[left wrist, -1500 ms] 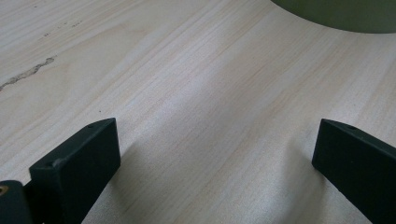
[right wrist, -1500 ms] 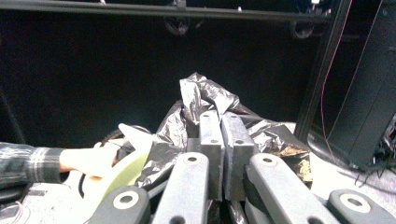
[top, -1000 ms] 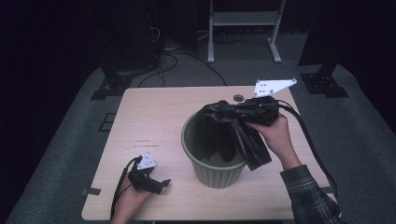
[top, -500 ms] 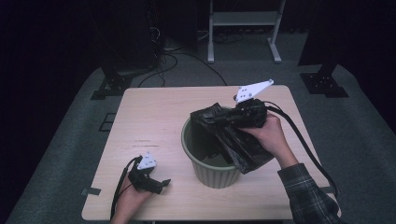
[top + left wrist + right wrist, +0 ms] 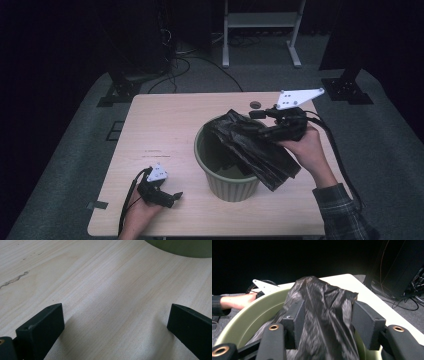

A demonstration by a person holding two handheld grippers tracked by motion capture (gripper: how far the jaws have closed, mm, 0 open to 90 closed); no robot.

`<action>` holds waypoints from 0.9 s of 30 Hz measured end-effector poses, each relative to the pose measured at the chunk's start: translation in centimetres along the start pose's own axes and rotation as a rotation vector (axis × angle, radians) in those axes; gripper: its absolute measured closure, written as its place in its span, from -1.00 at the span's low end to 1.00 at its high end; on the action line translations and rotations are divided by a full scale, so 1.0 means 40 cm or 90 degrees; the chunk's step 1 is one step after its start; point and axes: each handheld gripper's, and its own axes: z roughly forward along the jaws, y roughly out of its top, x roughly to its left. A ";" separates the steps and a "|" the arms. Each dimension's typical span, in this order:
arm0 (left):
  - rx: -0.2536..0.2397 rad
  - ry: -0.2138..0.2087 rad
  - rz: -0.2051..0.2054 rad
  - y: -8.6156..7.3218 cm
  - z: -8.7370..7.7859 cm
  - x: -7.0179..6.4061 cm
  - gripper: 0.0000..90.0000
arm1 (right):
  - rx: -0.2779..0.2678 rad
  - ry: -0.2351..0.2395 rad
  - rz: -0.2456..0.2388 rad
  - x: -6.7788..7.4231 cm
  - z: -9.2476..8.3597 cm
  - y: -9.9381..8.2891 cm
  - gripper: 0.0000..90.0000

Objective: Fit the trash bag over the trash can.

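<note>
The right claw (image 5: 250, 119) hovered over the far rim of the green bin (image 5: 227, 182), its jaws just having opened, parted around the black bag (image 5: 260, 150); whether the pads still pressed it could not be told. The bag draped over the bin's rim, partly inside. The left claw (image 5: 172, 199) rested open on the worktop (image 5: 160, 125), near the bin.

One green bin (image 5: 231, 176), one black bag (image 5: 255, 145), two grippers: left gripper (image 5: 172, 199), right gripper (image 5: 257, 125).
</note>
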 end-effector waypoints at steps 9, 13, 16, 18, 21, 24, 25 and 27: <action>0.000 0.000 0.000 0.000 0.000 0.000 -1.00 | -0.052 0.002 0.020 0.038 -0.120 -0.057 -0.06; 0.000 0.001 -0.001 0.000 0.000 0.000 -1.00 | -0.061 0.008 0.028 0.063 -0.161 -0.090 -0.06; 0.000 0.002 -0.002 0.000 0.000 -0.001 -1.00 | -0.071 0.014 0.038 0.082 -0.186 -0.119 -0.07; 0.000 0.002 -0.002 0.000 0.000 -0.001 -1.00 | -0.077 0.018 0.045 0.095 -0.200 -0.139 -0.07; 0.000 0.003 -0.002 0.000 0.000 -0.001 -1.00 | -0.076 0.017 0.048 0.108 -0.212 -0.160 -0.07; 0.001 0.003 -0.002 0.000 0.000 -0.001 -1.00 | -0.075 0.004 0.056 0.129 -0.238 -0.204 -0.09; 0.001 0.003 -0.002 0.000 0.000 -0.001 -1.00 | -0.075 0.004 0.056 0.129 -0.238 -0.204 -0.09; 0.001 0.003 -0.003 0.000 0.000 -0.001 -1.00 | -0.070 -0.014 0.066 0.139 -0.258 -0.238 -0.10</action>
